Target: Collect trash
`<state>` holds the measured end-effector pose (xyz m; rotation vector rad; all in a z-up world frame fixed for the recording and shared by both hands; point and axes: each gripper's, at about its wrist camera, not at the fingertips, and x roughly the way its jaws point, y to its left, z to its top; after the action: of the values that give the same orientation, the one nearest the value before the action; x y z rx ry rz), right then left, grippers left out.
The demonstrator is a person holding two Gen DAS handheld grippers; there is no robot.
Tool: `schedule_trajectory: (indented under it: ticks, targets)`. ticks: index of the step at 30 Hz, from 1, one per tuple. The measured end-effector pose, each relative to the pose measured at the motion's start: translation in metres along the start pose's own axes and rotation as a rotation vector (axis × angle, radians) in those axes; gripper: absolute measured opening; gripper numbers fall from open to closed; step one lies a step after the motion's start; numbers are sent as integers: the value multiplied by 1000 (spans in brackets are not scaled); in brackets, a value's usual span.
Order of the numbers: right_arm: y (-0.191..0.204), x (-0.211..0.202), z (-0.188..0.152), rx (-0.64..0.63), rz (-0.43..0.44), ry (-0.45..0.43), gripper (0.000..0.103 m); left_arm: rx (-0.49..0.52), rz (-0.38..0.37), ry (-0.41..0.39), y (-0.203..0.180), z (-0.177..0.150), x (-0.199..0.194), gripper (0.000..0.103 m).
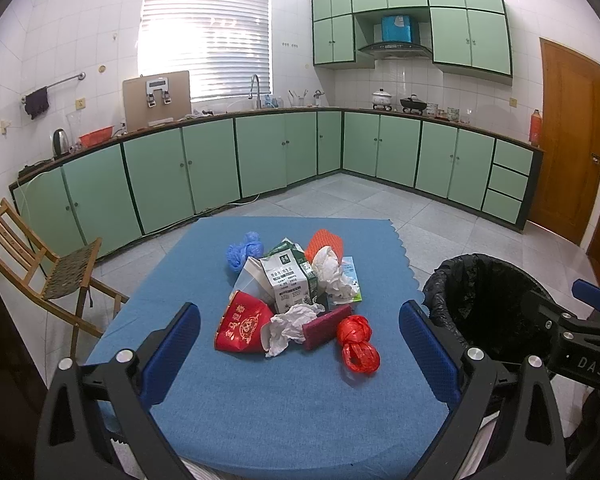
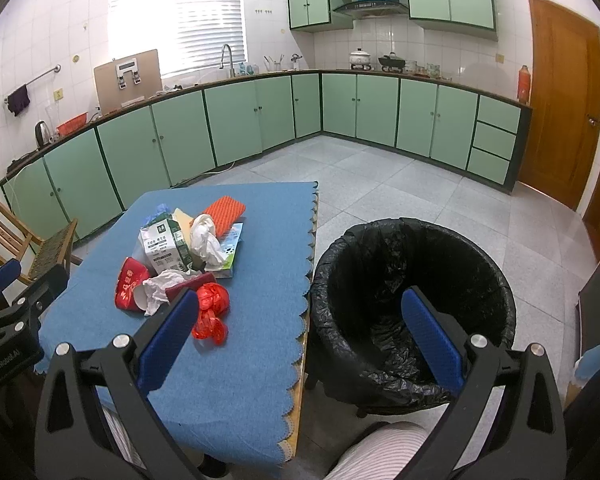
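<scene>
Hovering spread wide and empty over the blue tablecloth (image 1: 284, 400), the left gripper (image 1: 300, 344) faces the trash pile: red paper cup (image 1: 242, 326), crumpled tissue (image 1: 290, 326), milk carton (image 1: 288, 280), red plastic bag (image 1: 356, 344) just beyond its fingertips. The right gripper (image 2: 300, 332), likewise gaping with nothing held, straddles the table edge and the black-lined bin (image 2: 416, 304) on the right.

Your left tongs (image 1: 300, 344) are spread wide, the two blue pads far apart with nothing between them, held level and pointing forward. Your right tongs (image 2: 300, 328) are equally wide open and empty, also aimed forward and slightly down. In the left wrist view the right tongs show at the right edge, just beside the left ones. Your knee in striped fabric (image 2: 374, 454) shows below the right tongs.
</scene>
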<state>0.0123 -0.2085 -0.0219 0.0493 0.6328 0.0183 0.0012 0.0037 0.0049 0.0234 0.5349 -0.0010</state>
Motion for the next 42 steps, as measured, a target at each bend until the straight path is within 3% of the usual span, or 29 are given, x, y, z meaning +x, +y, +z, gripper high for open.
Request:
schedule_trajectory:
  ticks: [42]
  targets:
    - [6, 2, 2, -12, 12, 9, 98, -4, 8, -4, 0, 0, -3, 97]
